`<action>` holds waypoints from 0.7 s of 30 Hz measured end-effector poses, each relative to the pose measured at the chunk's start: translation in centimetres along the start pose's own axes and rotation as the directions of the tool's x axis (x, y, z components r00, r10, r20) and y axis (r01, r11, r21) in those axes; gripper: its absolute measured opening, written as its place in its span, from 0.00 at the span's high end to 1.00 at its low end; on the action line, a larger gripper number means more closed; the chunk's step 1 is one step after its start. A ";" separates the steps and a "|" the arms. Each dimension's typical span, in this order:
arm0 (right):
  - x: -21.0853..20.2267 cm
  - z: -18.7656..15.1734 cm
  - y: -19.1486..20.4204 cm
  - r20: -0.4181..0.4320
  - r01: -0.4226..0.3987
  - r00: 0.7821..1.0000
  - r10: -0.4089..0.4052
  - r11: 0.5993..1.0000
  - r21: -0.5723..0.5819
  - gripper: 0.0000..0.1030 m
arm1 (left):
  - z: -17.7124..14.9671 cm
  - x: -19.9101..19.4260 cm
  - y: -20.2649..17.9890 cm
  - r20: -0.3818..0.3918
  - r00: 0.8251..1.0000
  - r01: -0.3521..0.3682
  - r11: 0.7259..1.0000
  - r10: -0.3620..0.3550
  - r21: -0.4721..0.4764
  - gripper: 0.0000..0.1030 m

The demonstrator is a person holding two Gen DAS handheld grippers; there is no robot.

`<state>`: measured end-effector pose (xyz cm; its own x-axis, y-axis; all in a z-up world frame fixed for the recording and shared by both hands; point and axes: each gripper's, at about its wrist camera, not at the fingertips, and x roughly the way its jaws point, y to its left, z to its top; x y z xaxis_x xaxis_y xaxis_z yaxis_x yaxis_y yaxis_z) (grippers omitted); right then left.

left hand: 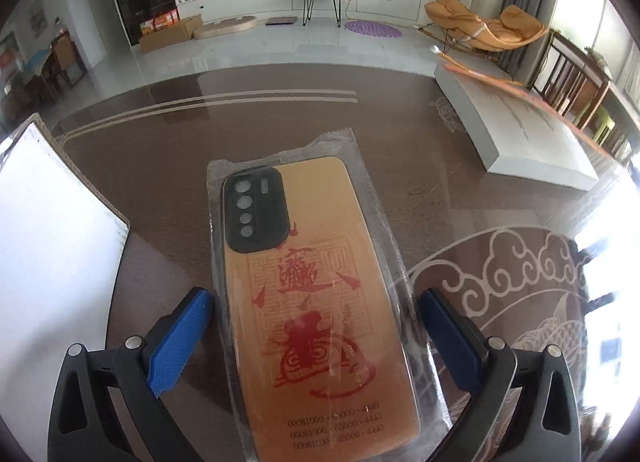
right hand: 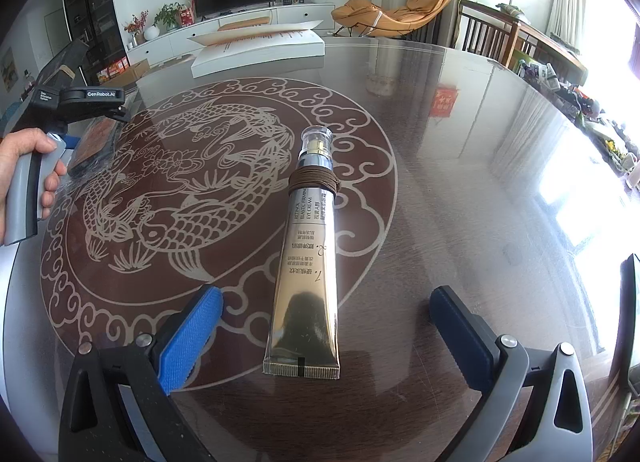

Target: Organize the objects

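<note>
An orange phone case [left hand: 316, 302] with red print and a black camera block lies in a clear plastic sleeve on the glass table [left hand: 400, 142]. My left gripper [left hand: 316, 294] stands open around it, one blue pad on each side, not touching. In the right wrist view a gold eye-cream tube [right hand: 308, 262] with a brown cord wound round its neck lies on the table [right hand: 460, 182], cap pointing away. My right gripper [right hand: 326, 298] is open, its pads flanking the tube's crimped end with gaps on both sides. The left gripper [right hand: 80, 102], held by a hand [right hand: 24, 166], shows at the far left there.
A thick white book [left hand: 516, 122] lies at the table's far right, seen at the far edge [right hand: 260, 46] from the right wrist. A white notepad [left hand: 48, 242] lies at the left. Chairs [right hand: 500, 38] stand beyond the table, and clutter lines its right edge.
</note>
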<state>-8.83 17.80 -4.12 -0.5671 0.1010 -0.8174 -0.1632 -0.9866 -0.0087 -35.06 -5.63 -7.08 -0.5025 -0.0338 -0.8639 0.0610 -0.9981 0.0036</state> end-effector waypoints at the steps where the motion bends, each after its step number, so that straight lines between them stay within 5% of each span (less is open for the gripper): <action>1: 0.0 0.0 0.0 0.000 0.000 1.000 0.000 1.000 0.000 0.00 | -0.1 0.0 0.0 0.011 1.000 0.006 1.000 -0.006 0.006 0.00; 3: -0.1 0.0 0.0 0.000 0.000 1.000 0.000 1.000 0.000 0.00 | -0.4 -0.1 0.2 0.022 1.000 0.011 1.000 -0.011 0.016 0.00; 5: 0.0 0.0 0.0 0.000 0.000 1.000 0.000 1.000 0.000 0.00 | -1.1 -0.9 0.5 0.070 0.997 0.010 1.000 -0.011 0.025 0.18; 7: 0.0 0.0 0.0 0.000 0.000 1.000 0.000 1.000 0.000 0.00 | -2.2 -1.6 0.9 0.093 0.995 0.021 0.999 -0.023 0.030 0.26; 13: 0.0 0.0 0.0 0.000 0.000 1.000 0.000 1.000 0.000 0.00 | -8.4 -5.5 0.5 0.094 0.994 0.046 0.997 -0.052 0.069 0.26; 21: 0.0 0.0 0.0 0.000 0.000 1.000 0.000 1.000 0.000 0.00 | -22.0 -13.8 -4.2 0.106 0.984 0.119 0.970 -0.144 0.211 0.25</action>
<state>-8.82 17.80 -4.10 -0.5672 0.1009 -0.8173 -0.1632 -0.9866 -0.0086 -9.42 0.10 -6.30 -0.5950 0.1047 -0.7969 -0.1828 -0.9831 0.0074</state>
